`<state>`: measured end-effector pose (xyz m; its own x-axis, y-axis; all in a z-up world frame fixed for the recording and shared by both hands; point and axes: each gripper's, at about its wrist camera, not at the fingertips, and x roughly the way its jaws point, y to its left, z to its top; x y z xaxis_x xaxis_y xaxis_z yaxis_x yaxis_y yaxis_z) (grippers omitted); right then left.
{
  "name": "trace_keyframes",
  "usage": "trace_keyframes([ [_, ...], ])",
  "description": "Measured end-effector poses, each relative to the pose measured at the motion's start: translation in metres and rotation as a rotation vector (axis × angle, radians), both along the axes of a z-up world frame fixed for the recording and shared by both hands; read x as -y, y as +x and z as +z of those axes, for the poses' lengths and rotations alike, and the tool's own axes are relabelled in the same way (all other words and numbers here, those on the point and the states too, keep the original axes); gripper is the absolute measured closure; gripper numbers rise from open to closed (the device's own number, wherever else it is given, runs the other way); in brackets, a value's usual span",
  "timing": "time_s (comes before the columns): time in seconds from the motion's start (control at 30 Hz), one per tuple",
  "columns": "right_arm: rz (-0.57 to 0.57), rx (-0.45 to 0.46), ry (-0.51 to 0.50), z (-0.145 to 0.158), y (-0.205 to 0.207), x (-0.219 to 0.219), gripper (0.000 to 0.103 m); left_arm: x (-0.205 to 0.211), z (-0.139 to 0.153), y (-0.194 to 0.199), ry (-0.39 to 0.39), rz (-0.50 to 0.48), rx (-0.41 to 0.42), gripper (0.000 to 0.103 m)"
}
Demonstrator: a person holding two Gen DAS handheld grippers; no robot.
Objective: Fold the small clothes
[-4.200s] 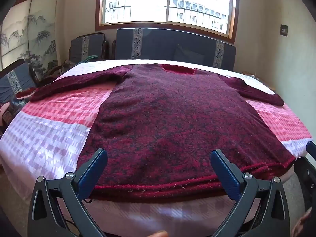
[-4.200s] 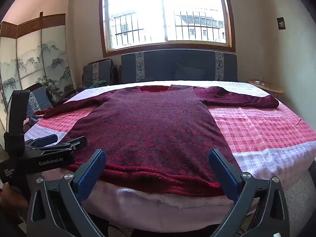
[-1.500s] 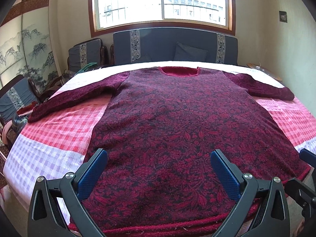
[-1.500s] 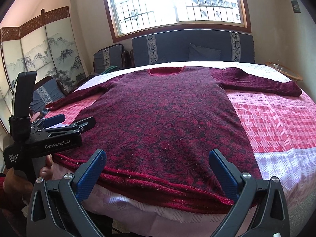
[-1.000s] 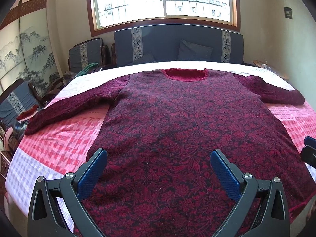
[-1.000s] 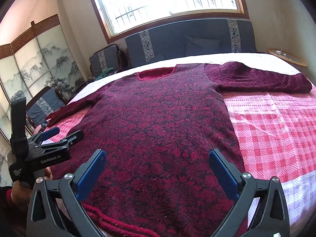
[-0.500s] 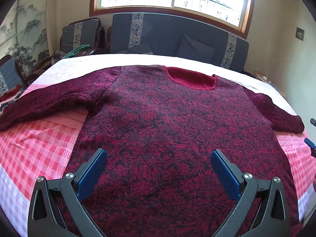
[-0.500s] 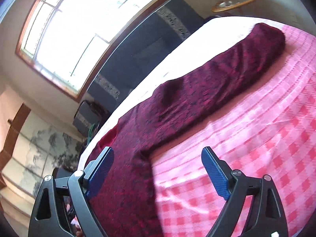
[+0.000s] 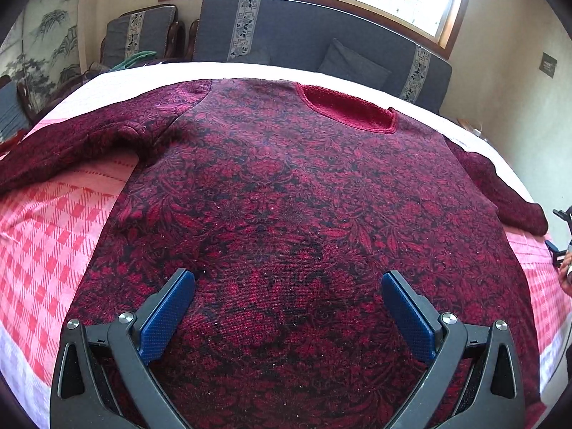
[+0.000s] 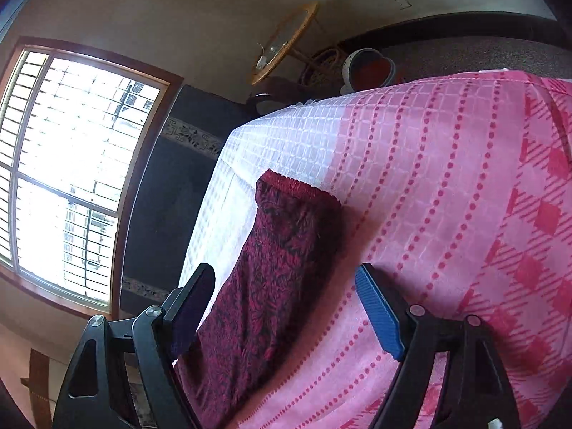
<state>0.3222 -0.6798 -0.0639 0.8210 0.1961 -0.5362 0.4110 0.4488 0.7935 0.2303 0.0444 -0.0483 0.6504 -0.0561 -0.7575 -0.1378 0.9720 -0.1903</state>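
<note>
A dark red floral sweater (image 9: pixel 286 186) lies flat, front up, on a pink checked bed cover (image 9: pixel 46 236), with both sleeves spread out and its neckline (image 9: pixel 346 107) at the far side. My left gripper (image 9: pixel 287 275) hovers open over the sweater's lower body, nothing between its fingers. In the right wrist view the picture is rolled sideways. My right gripper (image 10: pixel 283 271) straddles the sweater's right sleeve (image 10: pixel 271 268) a little short of the cuff (image 10: pixel 296 187). Its jaws are closing, and the pads still stand clear of the sleeve. A bit of the right gripper (image 9: pixel 563 246) shows at the left view's right edge.
A dark blue padded headboard (image 9: pixel 304 35) stands behind the bed under a large window (image 10: pixel 71 143). Cushioned chairs (image 9: pixel 143 35) and a painted screen are at the far left. A round wicker side table (image 10: pixel 286 39) and a bowl (image 10: pixel 368 68) sit beyond the bed's right corner.
My right gripper swung right from the sweater's body to the right sleeve, rolled over sideways, and its jaws narrowed. My left gripper moved forward and lower over the sweater's body, still open.
</note>
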Motion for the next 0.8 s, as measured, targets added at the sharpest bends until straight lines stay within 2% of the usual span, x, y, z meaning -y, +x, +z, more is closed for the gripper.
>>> trace_keyframes([
  [0.13,0.031,-0.036,-0.075,0.006,0.029,0.0,0.023,0.002,-0.001,0.001,0.009,-0.006,-0.007,0.0],
  [0.27,0.045,-0.094,-0.154,0.008,0.036,-0.006,0.026,0.001,0.0,0.002,0.004,-0.005,-0.004,0.0],
  [0.3,0.048,-0.133,-0.196,0.01,0.039,-0.008,0.032,0.001,0.0,0.002,0.0,-0.005,-0.003,0.0],
  [0.33,0.056,-0.181,-0.213,0.007,0.04,-0.009,0.065,0.0,0.0,0.002,-0.003,-0.004,-0.002,0.0],
  [0.37,0.064,-0.207,-0.174,-0.001,0.042,-0.008,0.093,0.0,0.0,0.001,-0.006,-0.003,0.0,0.0],
  [0.4,0.034,-0.186,-0.158,0.0,0.037,-0.008,0.093,-0.001,0.0,0.001,-0.011,-0.002,0.002,0.0],
  [0.47,0.02,-0.13,-0.213,0.017,0.025,-0.021,0.092,-0.005,0.0,0.0,-0.028,0.004,0.009,0.0],
  [0.57,0.107,0.015,-0.211,0.049,0.017,-0.074,0.092,-0.009,0.001,-0.002,-0.04,0.021,0.018,0.0],
  [0.7,0.324,0.172,-0.231,0.097,0.018,-0.196,0.092,-0.02,0.003,-0.008,-0.058,0.083,0.037,0.0],
  [0.8,0.483,0.224,-0.197,0.104,0.026,-0.299,0.092,-0.035,0.003,-0.012,-0.09,0.152,0.048,0.0],
])
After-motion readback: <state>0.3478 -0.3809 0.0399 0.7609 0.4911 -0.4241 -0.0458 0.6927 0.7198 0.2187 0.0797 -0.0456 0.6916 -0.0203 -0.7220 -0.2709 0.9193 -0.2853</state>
